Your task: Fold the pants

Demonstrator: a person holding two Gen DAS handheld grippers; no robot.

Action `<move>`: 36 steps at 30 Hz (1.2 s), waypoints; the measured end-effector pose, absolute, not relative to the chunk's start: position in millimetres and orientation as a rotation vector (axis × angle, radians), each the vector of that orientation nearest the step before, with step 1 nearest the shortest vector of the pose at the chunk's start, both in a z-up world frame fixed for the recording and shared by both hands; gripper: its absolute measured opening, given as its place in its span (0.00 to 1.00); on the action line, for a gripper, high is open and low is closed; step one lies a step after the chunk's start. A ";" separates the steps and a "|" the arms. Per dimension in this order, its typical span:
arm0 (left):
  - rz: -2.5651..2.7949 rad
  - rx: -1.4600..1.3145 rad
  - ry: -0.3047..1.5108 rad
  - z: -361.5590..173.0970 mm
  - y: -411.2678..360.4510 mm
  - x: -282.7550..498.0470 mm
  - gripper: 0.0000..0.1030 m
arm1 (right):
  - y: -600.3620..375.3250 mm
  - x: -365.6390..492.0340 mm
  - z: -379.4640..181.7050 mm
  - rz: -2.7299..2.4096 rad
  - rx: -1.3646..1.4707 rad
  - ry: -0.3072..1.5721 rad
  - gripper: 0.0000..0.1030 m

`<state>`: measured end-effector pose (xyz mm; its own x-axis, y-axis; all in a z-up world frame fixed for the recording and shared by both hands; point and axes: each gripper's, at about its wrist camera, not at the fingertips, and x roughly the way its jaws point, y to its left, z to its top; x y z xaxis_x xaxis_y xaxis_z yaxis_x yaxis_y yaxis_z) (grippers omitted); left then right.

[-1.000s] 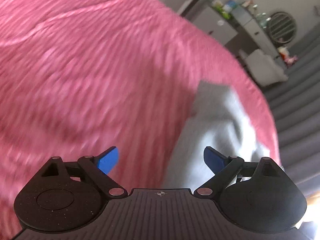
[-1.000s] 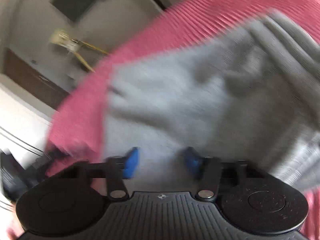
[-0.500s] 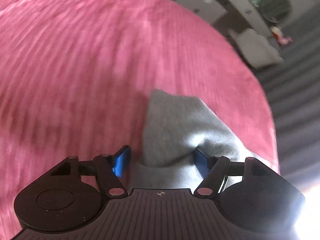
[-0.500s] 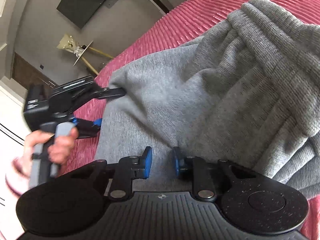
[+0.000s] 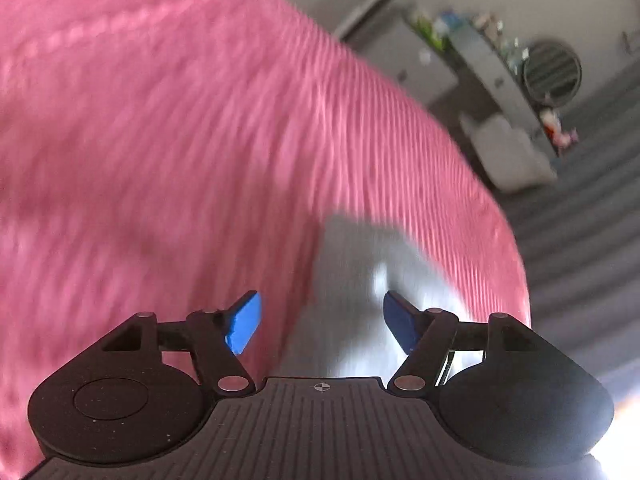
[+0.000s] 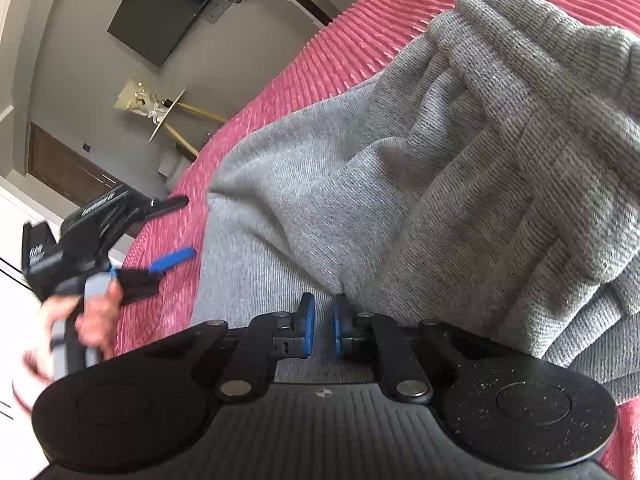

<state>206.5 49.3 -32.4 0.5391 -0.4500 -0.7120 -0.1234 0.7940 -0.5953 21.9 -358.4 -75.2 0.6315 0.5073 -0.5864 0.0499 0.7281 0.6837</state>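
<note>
Grey knit pants [image 6: 420,184] lie bunched on a pink ribbed bedspread [image 6: 344,56]. My right gripper [image 6: 323,328] is shut on a fold of the pants at their near edge. My left gripper [image 5: 320,322] is open and empty, with a blurred corner of the pants [image 5: 372,280] in front of its right finger. In the right wrist view the left gripper [image 6: 176,228] is held by a hand just left of the pants' corner, apart from the cloth, its blue pad [image 6: 172,260] showing.
The pink bedspread [image 5: 180,140] fills most of the left wrist view. A wall-mounted TV [image 6: 168,8], a gold-legged side table [image 6: 168,116] and a shelf with small items [image 5: 492,52] stand beyond the bed's edge.
My left gripper has opened, let go of the pants' corner and pulled back to the left. My right gripper has closed further on the fold.
</note>
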 end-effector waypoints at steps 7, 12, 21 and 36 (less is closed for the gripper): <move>-0.244 -0.498 1.133 -59.4 24.6 168.3 0.71 | -360.3 28.9 -75.9 0.309 0.741 0.863 0.12; -0.292 -0.491 1.148 -59.4 15.6 134.0 0.77 | -354.0 28.6 -65.9 0.401 0.746 0.839 0.71; -0.279 -0.558 1.169 -64.6 29.3 135.0 0.82 | -343.2 31.3 -37.2 0.426 0.621 0.894 0.94; -0.317 -0.527 1.167 -68.5 19.0 135.0 0.93 | -489.8 5.5 1.0 0.161 0.729 0.755 0.94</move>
